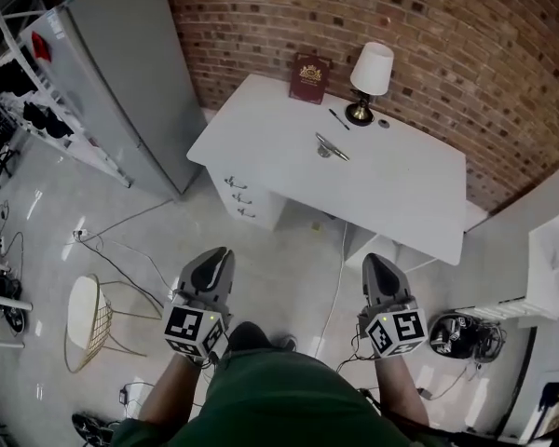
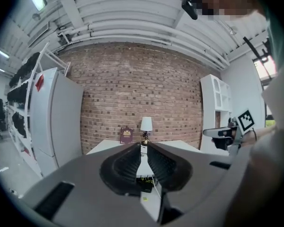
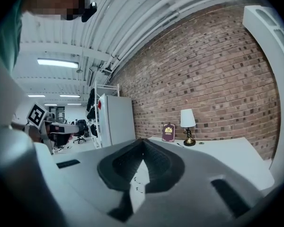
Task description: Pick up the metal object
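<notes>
The metal object (image 1: 332, 147), a small shiny handle-like piece, lies near the middle of the white desk (image 1: 419, 194) that stands against the brick wall. Both grippers hang close to my body over the floor, well short of the desk. My left gripper (image 1: 222, 254) (image 2: 143, 148) shows a narrow slit between its jaws with nothing in it. On the right gripper (image 1: 373, 261) (image 3: 142, 141) the jaw tips meet, and it holds nothing. The metal object cannot be made out in either gripper view.
On the desk's far side stand a dark red book (image 1: 309, 79) and a lamp (image 1: 368, 77), with a pen (image 1: 339, 119) beside them. A tall grey cabinet (image 1: 121, 73) stands at left. Desk drawers (image 1: 242, 198), a wire chair (image 1: 88, 319), floor cables and a black bundle (image 1: 461, 335) surround me.
</notes>
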